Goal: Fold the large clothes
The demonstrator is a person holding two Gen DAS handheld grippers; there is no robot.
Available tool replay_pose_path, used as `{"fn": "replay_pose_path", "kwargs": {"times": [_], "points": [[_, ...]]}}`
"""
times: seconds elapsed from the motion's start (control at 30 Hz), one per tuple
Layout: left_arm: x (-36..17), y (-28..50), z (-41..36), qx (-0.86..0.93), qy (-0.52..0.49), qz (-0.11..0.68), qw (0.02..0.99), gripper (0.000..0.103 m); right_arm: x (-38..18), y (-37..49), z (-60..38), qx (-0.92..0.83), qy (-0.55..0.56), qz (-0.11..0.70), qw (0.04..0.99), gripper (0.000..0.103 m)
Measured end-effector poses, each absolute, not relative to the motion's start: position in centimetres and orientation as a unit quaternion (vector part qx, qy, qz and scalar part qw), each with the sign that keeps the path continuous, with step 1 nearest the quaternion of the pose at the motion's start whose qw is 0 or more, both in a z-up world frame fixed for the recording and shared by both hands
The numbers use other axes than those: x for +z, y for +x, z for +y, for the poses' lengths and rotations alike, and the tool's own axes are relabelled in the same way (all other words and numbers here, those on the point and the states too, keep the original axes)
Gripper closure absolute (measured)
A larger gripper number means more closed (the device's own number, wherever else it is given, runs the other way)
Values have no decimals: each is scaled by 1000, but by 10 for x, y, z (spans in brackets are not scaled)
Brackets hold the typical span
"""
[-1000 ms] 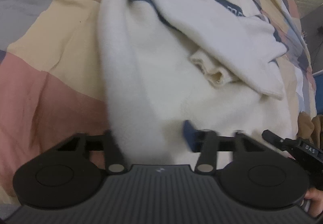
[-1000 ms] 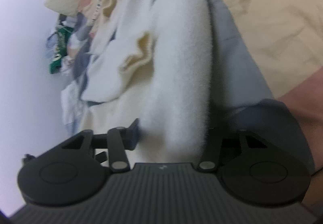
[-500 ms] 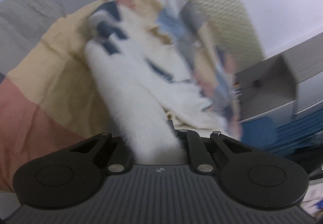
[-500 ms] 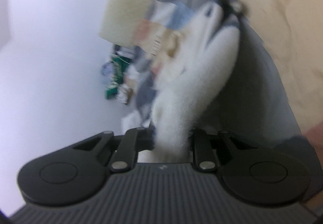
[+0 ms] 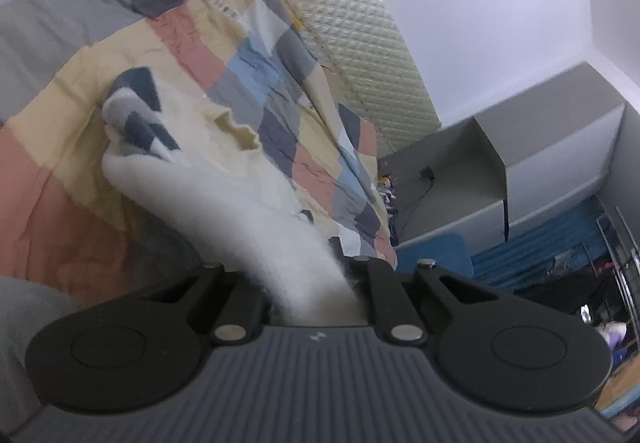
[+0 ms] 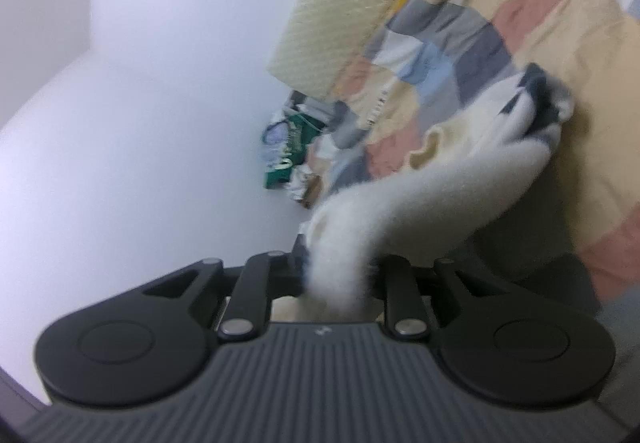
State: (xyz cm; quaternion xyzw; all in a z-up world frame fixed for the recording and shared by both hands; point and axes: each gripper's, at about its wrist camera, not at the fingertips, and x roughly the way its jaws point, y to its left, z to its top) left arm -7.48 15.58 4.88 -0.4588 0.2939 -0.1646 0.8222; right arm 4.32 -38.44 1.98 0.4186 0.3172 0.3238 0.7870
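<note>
**Both grippers clamped on sweater, hem raised off bed**

While the far end of the sweater (image 5: 224,179) lies on the quilt (image 5: 72,91), I have its near edge lifted. My left gripper (image 5: 310,283) is pinched tight on the white fleece. My right gripper (image 6: 340,279) grips the same edge; its jaws have just eased slightly wider, fabric pressed between them. Navy-striped cuff (image 6: 536,99) rests on the quilt near the mattress (image 6: 352,3).

The left tongs (image 5: 316,283) pinch a bunch of the fluffy white sweater (image 5: 224,195). The sweater stretches from the tongs down to the bed (image 5: 80,75) with its patchwork cover. A grey cupboard (image 5: 520,163) stands beside the bed.
</note>
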Motion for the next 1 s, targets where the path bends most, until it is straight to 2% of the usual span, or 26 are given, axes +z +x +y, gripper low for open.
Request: {"fn": "replay_pose_path", "kwargs": {"times": [0.2,0.47,0.63,0.8,1.0], "points": [[22,-27,162,-144,-499,252,817,93,6,90,-384,301,442,319,783,77],[22,110,157,-84,-439,209,870,92,-12,217,-361,241,483,314,781,77],[-12,202,148,-45,-389,238,889,92,-53,286,-346,187,482,328,791,77],[-70,255,160,-31,-391,270,880,92,-106,330,-343,170,476,358,785,77],[-120,298,184,-23,-430,287,856,89,-145,365,-340,153,506,375,762,77]]}}
